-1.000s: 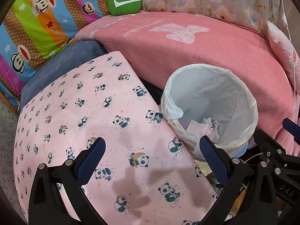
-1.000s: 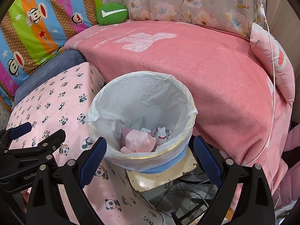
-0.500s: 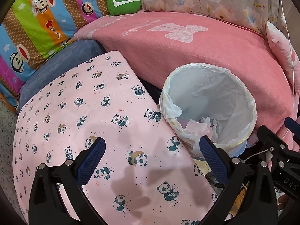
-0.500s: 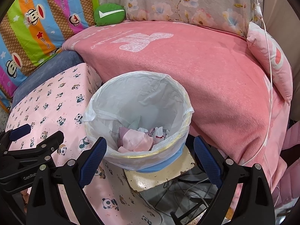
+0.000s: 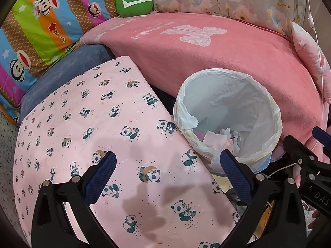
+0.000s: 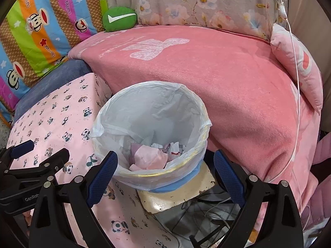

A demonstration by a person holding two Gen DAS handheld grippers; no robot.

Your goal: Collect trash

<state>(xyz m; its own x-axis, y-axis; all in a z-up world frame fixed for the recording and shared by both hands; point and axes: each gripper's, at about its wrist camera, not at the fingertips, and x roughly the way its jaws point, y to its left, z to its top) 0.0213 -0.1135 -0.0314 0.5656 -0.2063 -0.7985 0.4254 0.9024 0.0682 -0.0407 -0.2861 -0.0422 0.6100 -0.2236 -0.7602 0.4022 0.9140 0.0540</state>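
Where the trash had gone, one bin [image 6: 151,136] stood low between the panda-print cover [image 5: 82,128] and the pink blanket [image 6: 227,78], lined with one thin white bag [image 5: 227,95] folded over its rim. Crumpled paper and tissue scraps [image 6: 153,157] lay in the bottom, pink and white; several pieces, too bunched to count apart. Bin sat on a pale, chipped board [image 6: 178,192] with a tangle of cables beside it.

Right gripper [image 6: 165,165] hovered just above the bin's near rim, fingers spread wide, nothing between them. Left gripper [image 5: 167,165] hung over the panda-print cover beside the bin, fingers equally wide apart and empty. Two grippers, neither carrying anything.

Judged progress: late, possibly finished. No loose scrap showed on the panda-print cover, on the blanket, or on the small patch of speckled floor at the left edge. Whatever remained, if anything, lay outside both views.

Surroundings, counted: one pink blanket with a white motif; one green cushion [image 6: 120,18] with a white tick; one striped cartoon-monkey quilt [image 5: 41,20]; one floral cover [image 6: 196,2] behind; one pink pillow [image 6: 300,62] at right; one thin white cord [image 6: 295,82] hanging across it; one blue seat [image 5: 68,66] under the panda cover.
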